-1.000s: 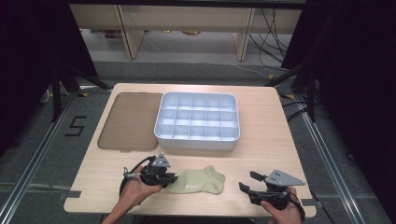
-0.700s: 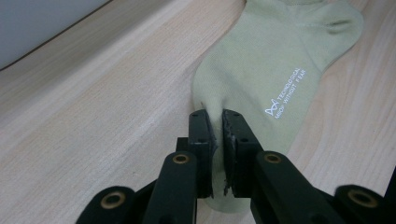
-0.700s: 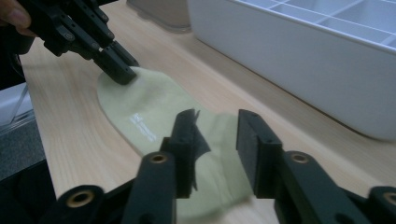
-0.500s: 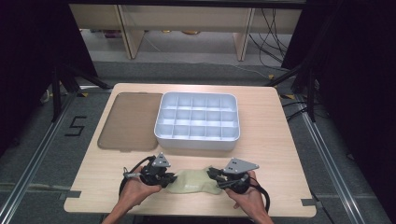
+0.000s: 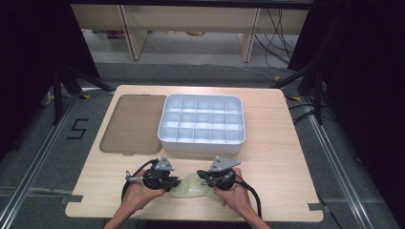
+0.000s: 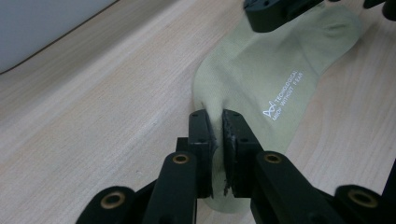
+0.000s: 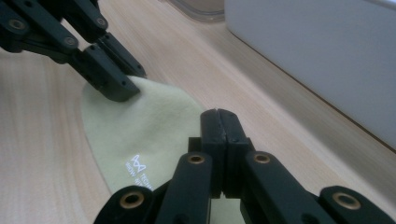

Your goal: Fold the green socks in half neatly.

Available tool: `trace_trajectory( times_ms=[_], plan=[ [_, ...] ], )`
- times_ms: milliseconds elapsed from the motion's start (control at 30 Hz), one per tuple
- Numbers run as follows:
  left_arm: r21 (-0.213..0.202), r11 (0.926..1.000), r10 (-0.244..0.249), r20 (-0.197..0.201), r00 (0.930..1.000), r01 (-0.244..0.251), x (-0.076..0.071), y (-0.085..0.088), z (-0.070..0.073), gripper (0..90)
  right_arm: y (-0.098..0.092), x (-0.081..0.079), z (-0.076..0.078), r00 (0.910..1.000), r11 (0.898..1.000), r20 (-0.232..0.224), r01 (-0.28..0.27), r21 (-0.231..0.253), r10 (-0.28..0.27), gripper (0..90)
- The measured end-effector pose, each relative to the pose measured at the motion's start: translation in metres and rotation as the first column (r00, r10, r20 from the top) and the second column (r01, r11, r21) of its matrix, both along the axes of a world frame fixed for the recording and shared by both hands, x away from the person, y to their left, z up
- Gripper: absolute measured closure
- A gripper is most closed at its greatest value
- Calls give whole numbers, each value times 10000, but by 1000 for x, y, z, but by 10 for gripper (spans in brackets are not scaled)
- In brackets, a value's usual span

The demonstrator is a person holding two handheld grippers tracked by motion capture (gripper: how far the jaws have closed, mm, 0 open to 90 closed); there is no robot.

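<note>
Pale green, the sock lies flat on the wooden counter near its front edge, between our two hands. Across its fabric we read white print beside a small emblem: "TECHNOLOGICAL" on one line and "ARMOR WITHOUT FEAR" under it, clearest in the left gripper view; in the right gripper view the emblem and the first letters show.

Our left tool is clamped on one end of the sock, a fold of cloth pinched between its two black jaws. Our right tool sits at the other end; its jaws have just been closing and now stand pressed together, with the sock's edge running under them, though we cannot tell whether any cloth is caught between them.

Behind the sock stands a white tray split into many small compartments, and to its left a brown translucent lid lies flat. On the floor, black tape forms a "5".
</note>
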State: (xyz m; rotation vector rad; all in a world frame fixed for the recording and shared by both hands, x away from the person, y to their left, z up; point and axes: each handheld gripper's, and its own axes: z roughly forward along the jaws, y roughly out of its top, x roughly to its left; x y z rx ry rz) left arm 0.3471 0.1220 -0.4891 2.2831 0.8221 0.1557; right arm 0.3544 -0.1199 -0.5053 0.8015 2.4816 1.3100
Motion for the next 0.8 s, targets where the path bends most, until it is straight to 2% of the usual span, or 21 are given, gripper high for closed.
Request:
trace_trajectory(
  times_ms=[100,167,200,333,533,633,667,700,767,800],
  plan=[
    [-137,9999,59,-3,10000,-59,0,-1,0,824,4,3,-3,10000,9997,27,-34,-225,34,900],
    [-94,10000,13,-15,10000,-13,0,0,1,824,8,5,-6,9993,9983,341,145,-567,-126,900],
    [-88,10000,-17,-9,10000,17,0,1,1,824,8,5,-6,9993,9983,341,145,-567,-126,900],
    [-136,9999,-36,34,10000,36,1,5,4,824,12,5,-13,9999,9946,-20,97,-1032,-100,900],
    [-347,9993,166,5,9999,-166,1,7,7,823,15,5,-15,10000,9952,15,4,-974,-2,900],
    [-445,9989,123,67,9999,-120,1,7,12,822,17,5,-14,9992,9968,-402,17,-795,-49,900],
    [-490,9987,135,144,9998,-128,1,5,13,822,17,6,-14,9994,9969,-347,-79,-779,52,900],
    [-438,9990,88,145,9999,-81,1,5,14,822,17,5,-15,9982,9979,-591,34,-652,-73,900],
    [-380,9993,28,107,9999,-23,0,3,15,822,15,6,-13,9974,9988,-718,52,-492,-87,894],
    [-478,9988,113,25,9999,-111,0,2,15,822,15,6,-13,9974,9988,-718,52,-492,-87,894]
  ],
)
